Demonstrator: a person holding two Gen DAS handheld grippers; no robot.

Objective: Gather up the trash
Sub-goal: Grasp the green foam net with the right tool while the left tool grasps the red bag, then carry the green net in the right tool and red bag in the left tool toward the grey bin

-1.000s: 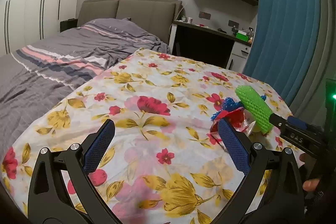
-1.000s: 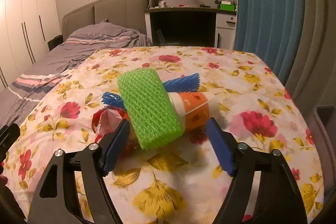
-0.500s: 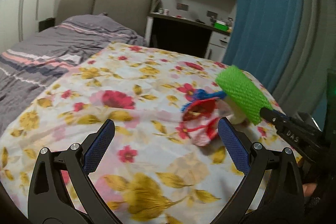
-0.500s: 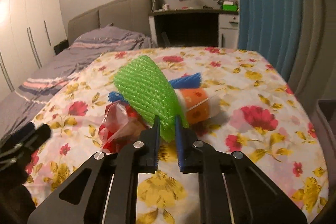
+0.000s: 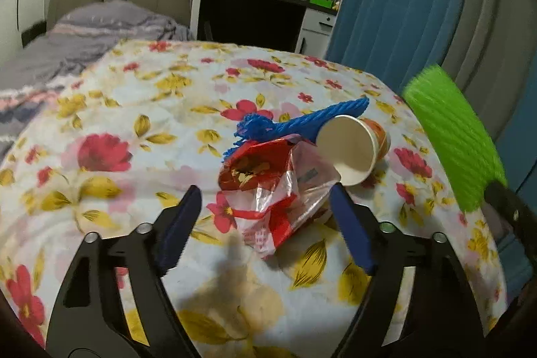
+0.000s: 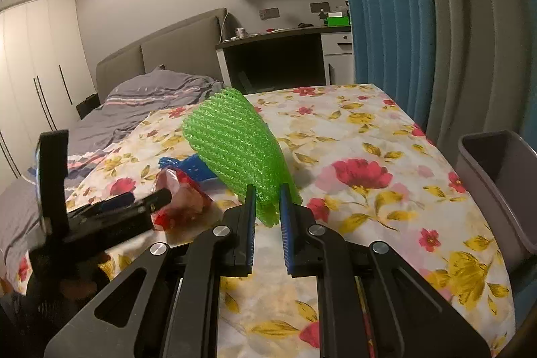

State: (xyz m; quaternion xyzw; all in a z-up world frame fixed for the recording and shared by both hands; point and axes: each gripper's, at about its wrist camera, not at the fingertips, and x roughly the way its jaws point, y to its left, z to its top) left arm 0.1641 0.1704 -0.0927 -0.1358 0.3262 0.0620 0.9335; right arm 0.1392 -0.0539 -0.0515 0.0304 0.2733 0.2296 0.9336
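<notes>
Trash lies in a small cluster on the floral bedspread (image 5: 141, 109) in the left wrist view: a crumpled red-and-clear plastic wrapper (image 5: 268, 187), a strip of blue foam netting (image 5: 302, 123) behind it, and a paper cup (image 5: 352, 150) tipped on its side with its white mouth facing the camera, touching the wrapper's right edge. The left gripper (image 5: 265, 207) hangs over the wrapper's near end with its blue pads on either side; its jaws have just been closing, yet a gap shows on both sides and the pads do not press on the plastic. At the right edge a green foam net sleeve (image 5: 449, 136) juts up, blurred, from the dark tip of the other tool. A grey striped duvet (image 5: 100, 36) covers the far part of the bed.

From the right wrist, the right gripper (image 6: 266, 207) is clamped on the green sleeve's lower end, the two pads nearly together with the foam squeezed between them (its broad upper part fans up and to the left, clear of the bed). The left tool reaches in from the left edge, its tip at the wrapper. A grey bin (image 6: 496, 190) stands beside the bed at the right edge, near a blue curtain (image 6: 386, 22).
</notes>
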